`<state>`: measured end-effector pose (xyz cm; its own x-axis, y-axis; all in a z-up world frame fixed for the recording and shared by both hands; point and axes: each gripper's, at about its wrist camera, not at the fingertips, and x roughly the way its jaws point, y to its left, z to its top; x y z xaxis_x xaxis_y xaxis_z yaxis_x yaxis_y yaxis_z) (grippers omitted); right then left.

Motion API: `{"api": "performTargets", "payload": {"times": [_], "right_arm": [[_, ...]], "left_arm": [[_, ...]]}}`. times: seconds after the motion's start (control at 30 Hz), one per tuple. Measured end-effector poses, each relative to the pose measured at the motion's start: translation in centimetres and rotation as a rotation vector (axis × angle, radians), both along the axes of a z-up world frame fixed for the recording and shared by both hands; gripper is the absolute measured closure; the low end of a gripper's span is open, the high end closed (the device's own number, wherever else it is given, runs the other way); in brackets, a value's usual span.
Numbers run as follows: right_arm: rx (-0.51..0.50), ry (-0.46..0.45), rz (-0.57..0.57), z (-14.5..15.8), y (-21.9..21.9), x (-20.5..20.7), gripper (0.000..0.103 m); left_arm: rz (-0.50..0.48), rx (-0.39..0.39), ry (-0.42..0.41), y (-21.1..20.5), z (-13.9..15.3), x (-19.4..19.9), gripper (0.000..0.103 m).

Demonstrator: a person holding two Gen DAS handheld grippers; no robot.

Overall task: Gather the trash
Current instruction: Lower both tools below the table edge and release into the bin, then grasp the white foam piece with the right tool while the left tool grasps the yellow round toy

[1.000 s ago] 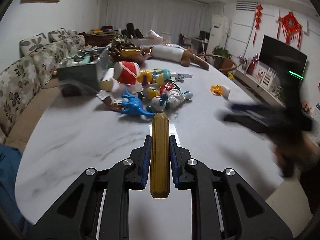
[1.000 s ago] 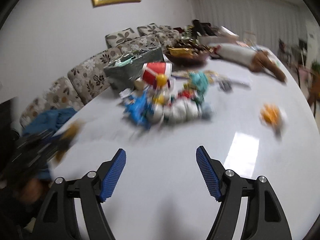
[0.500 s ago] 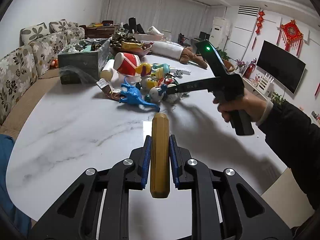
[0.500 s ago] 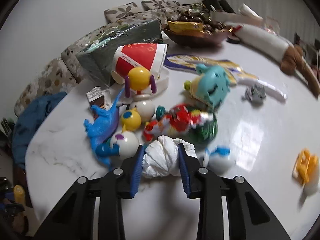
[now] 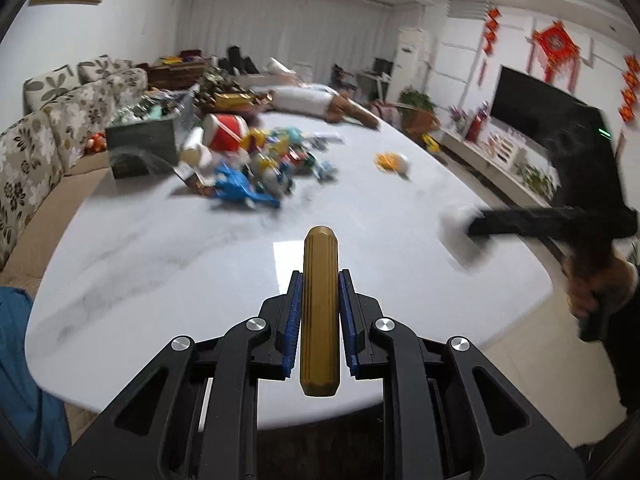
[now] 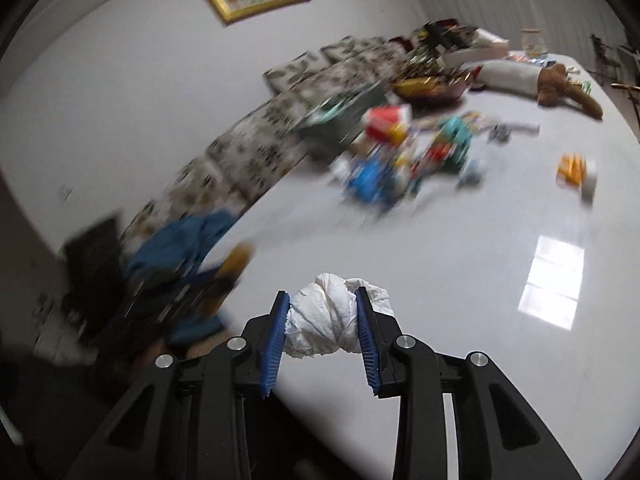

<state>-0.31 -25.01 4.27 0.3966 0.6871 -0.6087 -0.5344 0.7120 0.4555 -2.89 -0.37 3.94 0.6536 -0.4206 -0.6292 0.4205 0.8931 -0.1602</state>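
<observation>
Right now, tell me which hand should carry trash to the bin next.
Right. The right gripper is already shut on the crumpled tissue, clear of the toy pile. The left gripper is shut on a gold handle.

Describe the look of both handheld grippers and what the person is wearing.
Both the left gripper and the right gripper have black skeletal frames with cut-out openings, silver round bolts at the pivots and blue ribbed pads. Seen from the left, the right one shows a green light. The sleeve is dark.

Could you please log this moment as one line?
left gripper: shut on ribbed gold cylinder | right gripper: shut on crumpled white tissue
</observation>
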Motion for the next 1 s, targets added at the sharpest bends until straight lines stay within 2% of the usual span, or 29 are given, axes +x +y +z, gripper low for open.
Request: {"api": "performTargets", "payload": {"times": [0.13, 0.23, 0.27, 0.33, 0.37, 0.4, 0.43, 0.47, 0.53, 0.6, 0.67, 0.7, 0.73, 0.77, 0.8, 0.87, 0.97, 1.0], "right_arm": [[-0.030, 0.092, 0.070, -3.1, 0.9, -8.0, 0.069], [-0.075, 0.185, 0.065, -7.5, 1.5, -10.6, 0.068], [-0.084, 0.236, 0.053, -9.9, 1.5, -11.0, 0.065], [-0.110, 0.300, 0.034, -13.4, 1.7, -10.7, 0.046], [-0.119, 0.333, 0.019, -15.3, 1.8, -10.4, 0.030], [-0.143, 0.350, -0.004, -17.4, 1.8, -10.2, 0.035], [-0.166, 0.367, -0.011, -18.8, 2.0, -10.1, 0.038], [-0.190, 0.378, -0.008, -19.7, 2.1, -9.9, 0.043], [-0.195, 0.352, 0.002, -18.8, 2.1, -10.3, 0.043], [-0.122, 0.271, 0.014, -14.5, 1.2, -10.5, 0.043], [-0.041, 0.160, -0.002, -9.1, -0.4, -9.8, 0.041], [-0.018, 0.098, -0.032, -6.6, -1.4, -9.1, 0.034], [-0.012, 0.042, -0.067, -4.4, -2.4, -8.1, 0.030], [-0.019, -0.011, -0.108, -2.6, -3.4, -6.7, 0.026], [-0.043, -0.064, -0.160, -1.0, -4.4, -4.8, 0.025], [-0.138, -0.144, -0.269, 0.6, -6.3, 0.0, 0.025], [-0.305, -0.180, -0.449, 0.0, -8.9, 9.7, 0.025], [-0.324, -0.177, -0.483, -0.5, -9.4, 11.7, 0.025]], "left_arm": [[-0.062, 0.035, 0.087, -0.5, -1.7, -3.8, 0.086], [-0.104, 0.094, 0.158, -1.1, -4.5, -6.5, 0.085], [-0.106, 0.117, 0.193, -1.4, -5.7, -6.9, 0.085], [-0.121, 0.145, 0.274, -1.8, -8.6, -7.0, 0.083], [-0.118, 0.168, 0.297, -2.0, -10.2, -7.1, 0.079], [-0.109, 0.196, 0.308, -2.1, -11.7, -7.1, 0.060], [-0.113, 0.232, 0.328, -2.3, -13.7, -7.0, 0.046], [-0.097, 0.266, 0.342, -2.2, -15.2, -7.0, 0.046], [-0.078, 0.290, 0.378, -1.7, -16.6, -6.8, 0.046], [-0.073, 0.253, 0.362, -0.9, -15.4, -7.0, 0.046], [-0.087, 0.184, 0.281, -0.1, -11.7, -7.2, 0.046], [-0.090, 0.157, 0.243, 0.2, -10.2, -7.2, 0.044], [-0.090, 0.115, 0.177, 0.6, -7.8, -6.8, 0.034], [-0.079, 0.092, 0.124, 0.8, -6.1, -6.4, 0.029], [-0.061, 0.076, 0.071, 1.0, -4.7, -5.9, 0.022], [-0.022, 0.044, -0.024, 1.2, -2.3, -4.0, 0.022], [0.039, 0.021, -0.047, 0.7, -1.4, -1.0, 0.022], [0.052, 0.010, -0.047, 0.3, -1.3, -0.1, 0.022]]}}
